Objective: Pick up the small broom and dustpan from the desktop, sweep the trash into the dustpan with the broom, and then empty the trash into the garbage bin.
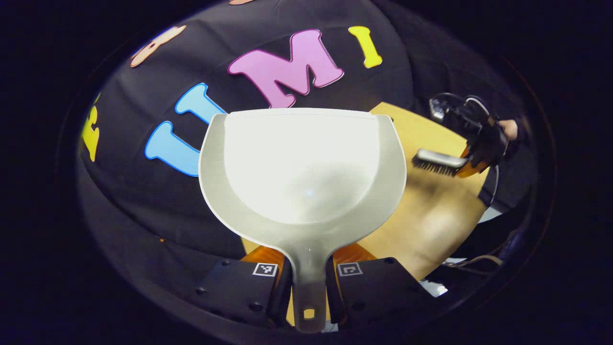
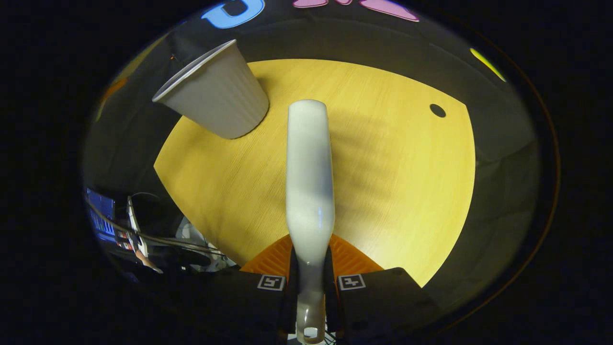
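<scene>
The left tool (image 1: 309, 287) gripped the dustpan (image 1: 301, 167) by its handle; the right tool (image 2: 310, 282) gripped the broom (image 2: 310, 182), with the garbage bin (image 2: 215, 96) ahead-left.

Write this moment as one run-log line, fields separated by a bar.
left gripper: shut on dustpan, pan looks empty | right gripper: shut on broom | garbage bin: on desktop
</scene>
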Available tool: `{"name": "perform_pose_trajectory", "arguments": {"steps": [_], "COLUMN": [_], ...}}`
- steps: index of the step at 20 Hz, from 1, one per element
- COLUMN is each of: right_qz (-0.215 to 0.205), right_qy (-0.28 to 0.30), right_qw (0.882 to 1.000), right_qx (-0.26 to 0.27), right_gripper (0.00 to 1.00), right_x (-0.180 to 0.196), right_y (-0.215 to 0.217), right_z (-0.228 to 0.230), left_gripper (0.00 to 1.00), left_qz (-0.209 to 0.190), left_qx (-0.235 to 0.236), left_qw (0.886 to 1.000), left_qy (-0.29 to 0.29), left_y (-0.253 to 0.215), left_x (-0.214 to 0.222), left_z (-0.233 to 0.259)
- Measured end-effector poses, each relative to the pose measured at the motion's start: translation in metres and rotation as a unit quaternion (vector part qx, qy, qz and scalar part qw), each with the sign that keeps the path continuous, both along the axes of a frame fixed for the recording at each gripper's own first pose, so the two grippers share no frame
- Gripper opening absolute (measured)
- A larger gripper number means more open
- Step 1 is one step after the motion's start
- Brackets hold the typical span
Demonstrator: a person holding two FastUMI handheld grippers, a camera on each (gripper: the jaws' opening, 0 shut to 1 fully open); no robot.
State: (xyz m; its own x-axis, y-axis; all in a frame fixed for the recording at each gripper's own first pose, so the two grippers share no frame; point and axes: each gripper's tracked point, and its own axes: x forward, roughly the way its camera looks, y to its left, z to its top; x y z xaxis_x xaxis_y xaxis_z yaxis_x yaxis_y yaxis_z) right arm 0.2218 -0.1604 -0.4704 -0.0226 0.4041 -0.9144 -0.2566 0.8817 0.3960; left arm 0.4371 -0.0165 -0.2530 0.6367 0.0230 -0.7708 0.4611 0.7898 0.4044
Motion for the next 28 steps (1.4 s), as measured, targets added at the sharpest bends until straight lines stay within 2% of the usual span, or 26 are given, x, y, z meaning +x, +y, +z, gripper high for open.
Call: {"name": "perform_pose_trajectory", "arguments": {"steps": [2,4,6,8,13,15,17,19,24,26,28], "right_qz": [-0.027,-0.065,-0.108,-0.147,-0.193,-0.217,-0.211,-0.19,-0.16,-0.164,-0.163], "right_qy": [-0.004,0.0,0.014,0.027,0.051,0.067,0.078,0.073,0.08,0.088,0.095], "right_qw": [1.0,0.998,0.993,0.987,0.977,0.972,0.971,0.975,0.978,0.977,0.976], "right_qx": [-0.011,-0.024,-0.037,-0.05,-0.068,-0.062,-0.076,-0.093,-0.106,-0.101,-0.104], "right_gripper": [0.26,0.26,0.26,0.26,0.26,0.26,0.26,0.26,0.27,0.26,0.26], "right_x": [-0.006,-0.021,-0.033,-0.045,-0.069,-0.072,-0.073,-0.073,-0.073,-0.07,-0.076], "right_y": [-0.011,-0.023,-0.034,-0.038,-0.027,-0.019,-0.019,-0.017,-0.017,-0.019,-0.02], "right_z": [-0.002,-0.003,-0.018,-0.038,-0.08,-0.094,-0.1,-0.103,-0.103,-0.104,-0.106], "left_gripper": [0.29,0.29,0.29,0.29,0.29,0.29,0.29,0.29,0.29,0.3,0.29], "left_qz": [-0.036,-0.047,-0.03,0.016,0.131,0.173,0.204,0.221,0.259,0.259,0.262], "left_qx": [-0.053,-0.127,-0.184,-0.209,-0.199,-0.189,-0.193,-0.204,-0.21,-0.209,-0.183], "left_qw": [0.998,0.991,0.981,0.975,0.961,0.952,0.939,0.927,0.906,0.905,0.908], "left_qy": [0.007,0.023,0.05,0.075,0.143,0.167,0.199,0.224,0.26,0.264,0.273], "left_y": [-0.054,-0.103,-0.146,-0.17,-0.159,-0.15,-0.146,-0.142,-0.137,-0.136,-0.134], "left_x": [-0.004,-0.02,-0.033,-0.04,-0.043,-0.035,-0.029,-0.027,-0.03,-0.02,-0.029], "left_z": [-0.02,-0.049,-0.081,-0.125,-0.238,-0.263,-0.268,-0.262,-0.264,-0.266,-0.268]}}
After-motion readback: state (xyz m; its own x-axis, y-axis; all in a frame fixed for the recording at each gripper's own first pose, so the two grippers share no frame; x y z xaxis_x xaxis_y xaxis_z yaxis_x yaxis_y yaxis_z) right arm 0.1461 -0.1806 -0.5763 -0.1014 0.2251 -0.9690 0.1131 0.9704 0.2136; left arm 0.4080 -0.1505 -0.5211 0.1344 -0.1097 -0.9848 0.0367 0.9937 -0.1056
